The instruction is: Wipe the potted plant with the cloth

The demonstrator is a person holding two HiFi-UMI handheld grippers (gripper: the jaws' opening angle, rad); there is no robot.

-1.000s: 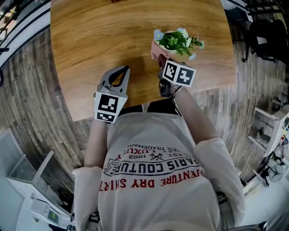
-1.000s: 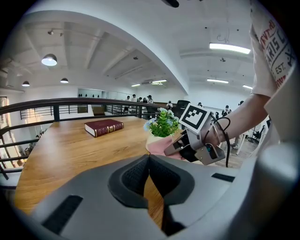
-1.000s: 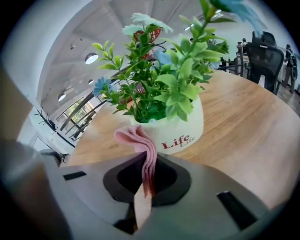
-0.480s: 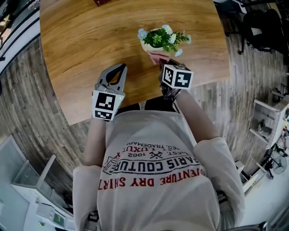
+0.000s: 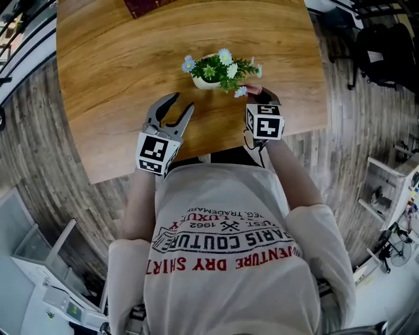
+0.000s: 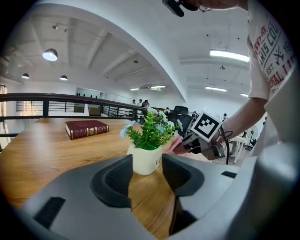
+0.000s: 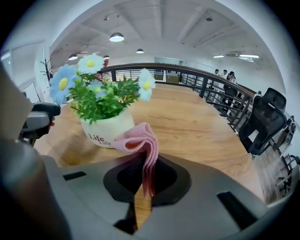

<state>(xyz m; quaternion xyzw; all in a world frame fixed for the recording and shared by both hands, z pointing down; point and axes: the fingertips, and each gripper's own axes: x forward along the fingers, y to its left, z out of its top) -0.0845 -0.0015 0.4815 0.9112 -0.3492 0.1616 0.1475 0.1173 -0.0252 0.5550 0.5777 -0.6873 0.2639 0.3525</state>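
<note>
The potted plant (image 5: 219,67), green leaves with blue and white flowers in a cream pot (image 6: 145,160), stands on the wooden table (image 5: 118,59). My left gripper (image 5: 178,105) is just short of the pot on its near left. Its jaws have just been opening and stand apart with nothing between them (image 6: 145,180). My right gripper (image 5: 254,93) sits at the plant's right side, shut on a folded pink cloth (image 7: 140,143) that sticks up from the jaws (image 7: 143,176) close to the pot (image 7: 107,130).
A dark red book (image 6: 86,128) lies at the table's far side (image 5: 141,5). The table's near edge (image 5: 216,149) runs just behind both grippers, against the person's body. A black office chair (image 7: 265,119) stands off the table's right.
The left gripper's jaws have gone from shut to apart. The right gripper has swung with the cloth from in front of the pot to the plant's right side.
</note>
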